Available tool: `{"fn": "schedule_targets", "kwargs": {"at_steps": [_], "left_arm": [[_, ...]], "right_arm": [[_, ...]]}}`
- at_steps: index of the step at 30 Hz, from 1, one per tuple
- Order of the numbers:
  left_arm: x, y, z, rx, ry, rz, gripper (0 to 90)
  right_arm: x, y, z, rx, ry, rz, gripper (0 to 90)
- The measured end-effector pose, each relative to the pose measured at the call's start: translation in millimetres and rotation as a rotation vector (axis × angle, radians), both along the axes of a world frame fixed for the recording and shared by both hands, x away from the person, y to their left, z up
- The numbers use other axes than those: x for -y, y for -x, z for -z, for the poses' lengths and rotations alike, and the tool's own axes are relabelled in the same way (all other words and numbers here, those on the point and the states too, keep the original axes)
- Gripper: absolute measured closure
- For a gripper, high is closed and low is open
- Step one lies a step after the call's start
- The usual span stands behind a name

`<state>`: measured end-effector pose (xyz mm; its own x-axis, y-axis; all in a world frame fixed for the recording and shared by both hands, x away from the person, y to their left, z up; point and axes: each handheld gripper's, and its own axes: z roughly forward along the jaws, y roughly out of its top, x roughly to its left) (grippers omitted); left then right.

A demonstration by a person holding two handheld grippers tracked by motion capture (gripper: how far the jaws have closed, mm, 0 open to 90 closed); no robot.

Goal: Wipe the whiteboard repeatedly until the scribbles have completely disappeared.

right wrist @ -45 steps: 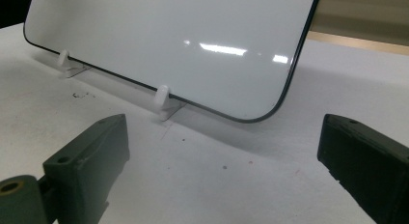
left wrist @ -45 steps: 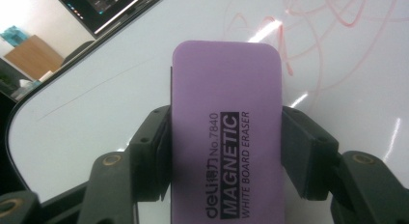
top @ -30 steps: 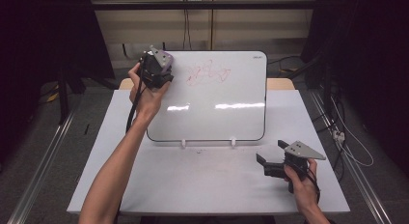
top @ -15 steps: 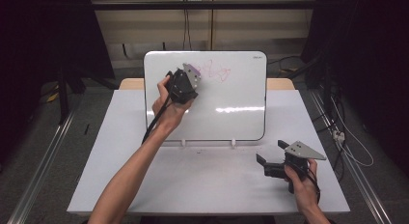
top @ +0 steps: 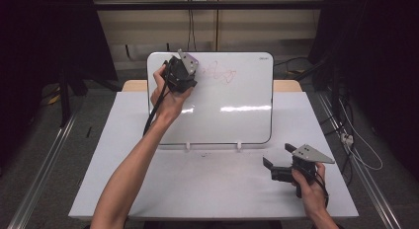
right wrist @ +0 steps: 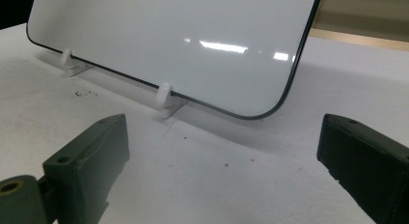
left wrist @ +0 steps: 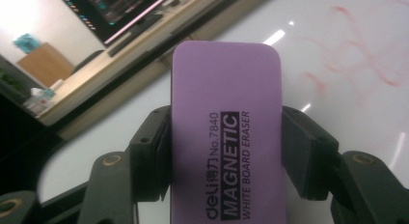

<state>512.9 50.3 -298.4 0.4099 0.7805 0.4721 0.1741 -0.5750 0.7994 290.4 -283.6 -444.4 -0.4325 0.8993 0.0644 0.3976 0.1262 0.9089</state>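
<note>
The left gripper (left wrist: 226, 151) squeezed a purple eraser (left wrist: 226, 132) between its two black jaws. It was up at the top left of the whiteboard (top: 237, 115), beside some red scribbles (top: 221, 72). The right gripper (top: 279, 162) sat low on the white table (top: 207, 184) near the board's bottom right corner, its jaws wide apart and holding nothing.

a lab (dark curtains (top: 44, 51), floor rails (top: 42, 155)), with a monitor (left wrist: 125, 11) on a desk.
</note>
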Motion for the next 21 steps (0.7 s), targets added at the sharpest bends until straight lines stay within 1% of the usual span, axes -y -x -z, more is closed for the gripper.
{"fn": "schedule_targets", "kwargs": {"at_steps": [1,3,4,5,6,7,8,11,12,13,14,15,17,19,20,21], "left_arm": [[-1.5,-2.2,-1.9,0.008,0.004,-0.011,41.1],[-4.5,-5.7,-5.7,0.008,0.024,-0.035,41.1],[-4.3,-6.1,-5.8,0.004,0.024,-0.036,41.2],[-2.0,-5.8,-4.0,0.013,0.022,-0.042,41.1],[1.9,-4.3,-1.9,0.017,0.006,-0.038,41.1],[4.9,-2.9,-0.5,0.010,-0.002,-0.018,41.1],[7.5,-1.5,1.0,0.012,-0.006,-0.011,41.1],[19.3,7.8,9.8,0.001,-0.039,0.031,41.1],[24.1,10.8,14.1,0.008,-0.054,0.044,41.1],[28.8,14.4,18.5,0.014,-0.055,0.055,41.1],[33.0,18.6,22.3,0.019,-0.067,0.063,41.1],[37.6,23.3,26.3,0.016,-0.079,0.085,41.1],[46.1,30.7,33.2,0.024,-0.100,0.094,41.1],[52.6,35.1,37.9,0.028,-0.107,0.111,41.1],[57.0,38.8,41.0,0.026,-0.094,0.120,41.1],[59.7,41.6,42.5,0.025,-0.107,0.135,41.0]], "right_arm": [[0.1,0.0,0.1,-0.001,-0.001,0.000,4.1],[0.1,-0.2,0.4,-0.003,-0.002,0.000,4.1],[0.1,-0.2,0.5,-0.004,-0.002,0.000,4.1],[0.1,-0.2,0.4,-0.005,-0.004,0.002,4.1],[0.1,-0.2,0.3,-0.004,-0.003,0.001,4.1],[0.0,-0.1,0.2,-0.003,-0.001,0.001,4.1],[-0.1,-0.1,0.2,-0.003,-0.001,0.001,4.1],[-0.5,0.2,0.1,-0.001,0.001,0.001,4.2],[-0.7,0.3,0.1,0.001,0.003,0.000,4.1],[-1.0,0.3,0.1,0.001,0.003,0.000,4.1],[-1.1,0.2,0.1,0.002,0.003,-0.001,4.2],[-1.3,0.3,0.1,0.001,0.004,-0.001,4.1],[-1.3,0.2,0.2,0.001,0.005,-0.002,4.2],[-1.6,-0.3,0.5,-0.003,0.002,0.002,4.1],[-1.8,-0.5,0.5,-0.005,0.002,0.003,4.2],[-1.9,-0.5,0.4,-0.003,0.004,0.001,4.2]]}}
